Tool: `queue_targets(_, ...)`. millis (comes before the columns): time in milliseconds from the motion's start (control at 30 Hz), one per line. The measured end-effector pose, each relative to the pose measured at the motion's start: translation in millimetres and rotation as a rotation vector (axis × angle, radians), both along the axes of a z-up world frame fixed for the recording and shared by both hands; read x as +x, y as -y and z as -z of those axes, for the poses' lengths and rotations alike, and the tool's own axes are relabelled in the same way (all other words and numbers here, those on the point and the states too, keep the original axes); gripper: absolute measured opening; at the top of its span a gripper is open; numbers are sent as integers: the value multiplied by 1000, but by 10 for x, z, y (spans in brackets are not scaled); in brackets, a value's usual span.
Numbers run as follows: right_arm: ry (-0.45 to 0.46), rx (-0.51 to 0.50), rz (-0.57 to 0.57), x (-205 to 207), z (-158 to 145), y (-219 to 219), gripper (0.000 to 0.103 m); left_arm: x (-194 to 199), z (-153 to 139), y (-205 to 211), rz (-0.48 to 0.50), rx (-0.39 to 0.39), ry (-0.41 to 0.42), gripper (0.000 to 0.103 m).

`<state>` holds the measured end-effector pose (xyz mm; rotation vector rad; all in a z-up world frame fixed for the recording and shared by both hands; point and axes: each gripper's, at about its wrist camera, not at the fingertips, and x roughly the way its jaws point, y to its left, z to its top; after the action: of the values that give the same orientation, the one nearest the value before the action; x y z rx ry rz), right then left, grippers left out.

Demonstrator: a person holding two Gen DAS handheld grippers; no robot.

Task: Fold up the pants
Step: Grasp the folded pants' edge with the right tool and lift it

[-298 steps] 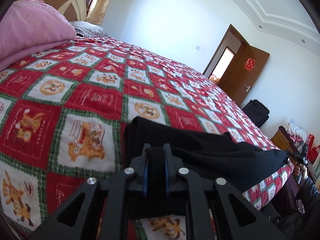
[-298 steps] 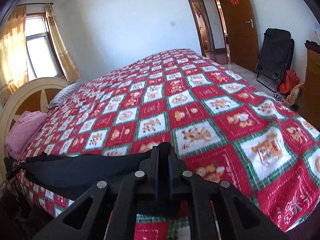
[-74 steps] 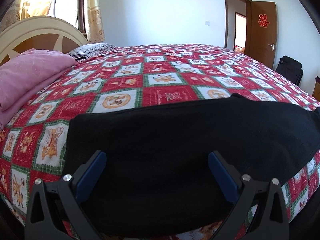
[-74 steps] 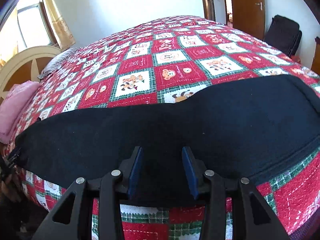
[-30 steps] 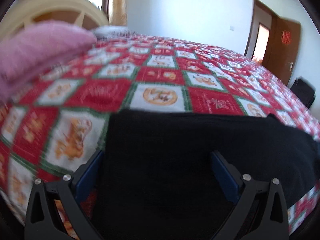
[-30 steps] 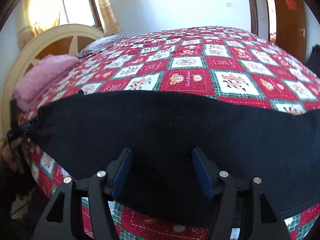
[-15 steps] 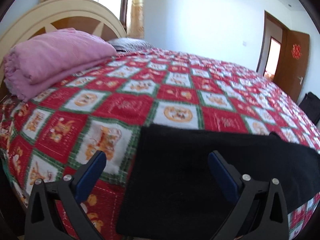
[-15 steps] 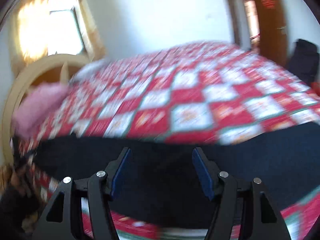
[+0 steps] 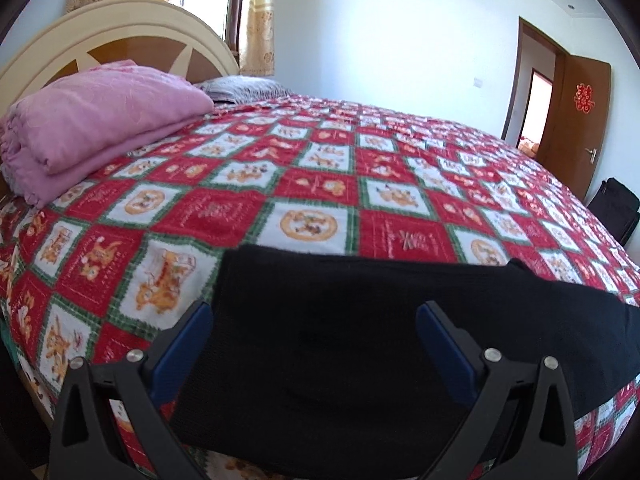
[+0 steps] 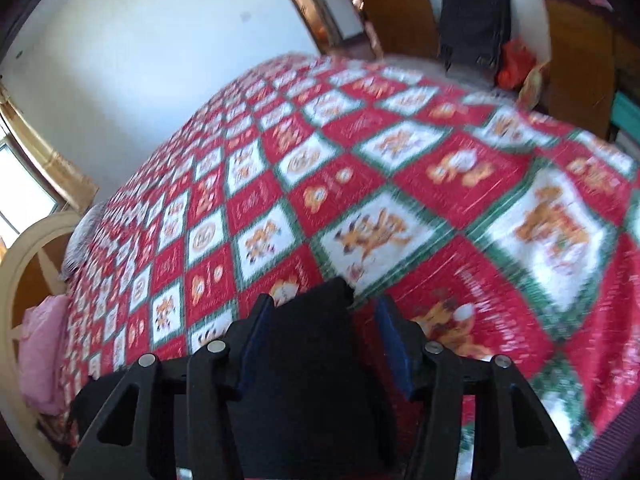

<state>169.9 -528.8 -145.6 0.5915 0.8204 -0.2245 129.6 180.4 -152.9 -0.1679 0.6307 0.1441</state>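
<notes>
The black pants lie folded lengthwise along the near edge of the red checked bedspread. My left gripper hovers over their left end, jaws wide open and nothing gripped. In the blurred right wrist view, the narrow right end of the pants lies between the blue pads of my right gripper. Its jaws are closing. The left pad is at the cloth's edge, and red bedspread still shows in the gap before the right pad.
A folded pink blanket and a grey pillow sit by the cream headboard. A brown door stands open at the far right. A black bag and a wooden cabinet stand beyond the bed.
My right gripper swept fast along the pants to their right end, rolled, and its jaws narrowed. My left gripper shifted slightly, so more bedspread shows left of the pants.
</notes>
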Motion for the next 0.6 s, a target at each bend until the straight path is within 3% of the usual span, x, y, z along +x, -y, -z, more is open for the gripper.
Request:
queue_targets(67, -10, 2, -5, 45, 75, -2, 17, 15, 46, 13, 1, -4, -17, 103)
queue_targets(133, 40, 19, -17, 17, 52, -25, 8, 16, 84, 27, 1, -3, -32, 103)
queue_targets(233, 139, 13, 15, -131, -38, -54, 7, 6, 124, 44, 3, 6, -42, 103)
queue_targets(333, 53, -24, 28, -70, 156, -27, 7, 15, 144, 71, 5, 25, -44, 103)
queue_targets(467, 88, 12, 76, -168, 181, 120, 8, -1, 129, 67, 12, 21, -40, 103)
queue_targets(567, 113, 22, 130, -357, 64, 192, 37, -25, 102, 24, 5, 21, -28, 103)
queue_targets(600, 134, 33, 138, -443, 24, 197, 38, -28, 97, 7, 0, 21, -25, 103)
